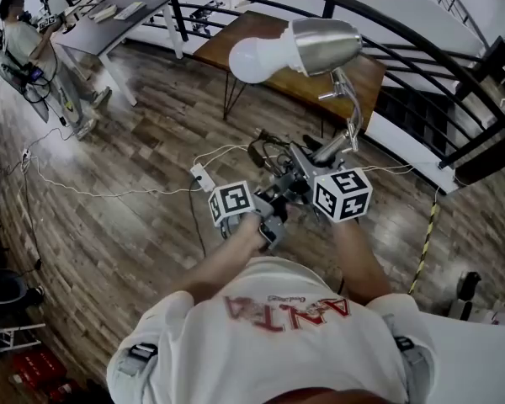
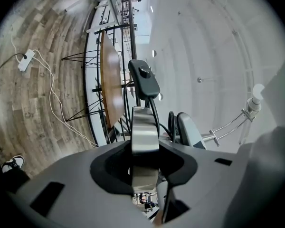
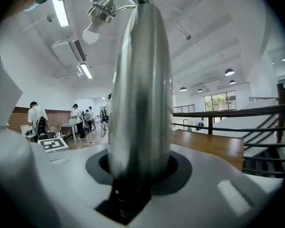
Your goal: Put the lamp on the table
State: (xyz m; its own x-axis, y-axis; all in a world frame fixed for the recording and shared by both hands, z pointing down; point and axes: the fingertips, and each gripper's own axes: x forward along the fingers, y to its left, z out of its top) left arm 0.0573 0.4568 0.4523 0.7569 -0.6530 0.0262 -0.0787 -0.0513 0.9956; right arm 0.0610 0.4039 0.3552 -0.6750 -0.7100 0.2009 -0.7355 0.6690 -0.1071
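Note:
A silver desk lamp is carried in the air by both grippers. Its shade and white bulb hang above the far brown wooden table. The lamp's jointed arm runs down to the grippers. My left gripper is shut on a flat silver part of the lamp, with a black cord switch beyond it. My right gripper is shut on the lamp's thick rounded silver stem; the bulb shows above it.
A black railing curves past the brown table, with stairs at the right. White cables and a power strip lie on the wood floor. A person stands by a grey desk at the far left.

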